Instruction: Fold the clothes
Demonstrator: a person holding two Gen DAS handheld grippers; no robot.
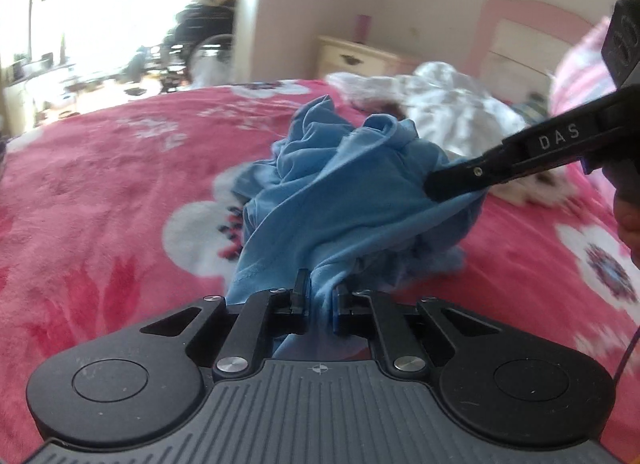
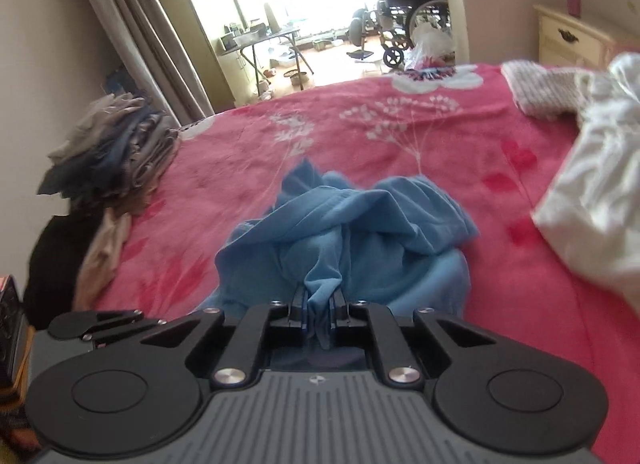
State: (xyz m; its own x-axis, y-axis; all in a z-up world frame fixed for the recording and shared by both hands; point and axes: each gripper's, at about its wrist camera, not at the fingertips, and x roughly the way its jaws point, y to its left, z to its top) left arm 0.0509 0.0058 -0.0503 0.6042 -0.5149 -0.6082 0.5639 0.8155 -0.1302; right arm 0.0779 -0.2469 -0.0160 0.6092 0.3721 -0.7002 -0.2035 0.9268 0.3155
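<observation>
A crumpled light blue garment [image 1: 344,180] lies bunched on the pink flowered blanket [image 1: 100,192]. My left gripper [image 1: 320,296] is shut on a bunched edge of it, cloth pinched between the fingers. In the left wrist view my right gripper [image 1: 448,184] comes in from the right and pinches the garment's far side, pulling the cloth taut between the two. Seen from the right wrist, the blue garment [image 2: 360,224] is heaped ahead and my right gripper [image 2: 320,304] is shut on a fold of it.
A white garment [image 2: 592,200] and a knitted pinkish piece [image 2: 540,92] lie at the right of the bed. A stack of folded clothes [image 2: 116,156] sits at the bed's left edge. A nightstand [image 1: 356,56], pink headboard [image 1: 528,36] and a wheelchair [image 2: 412,20] stand beyond.
</observation>
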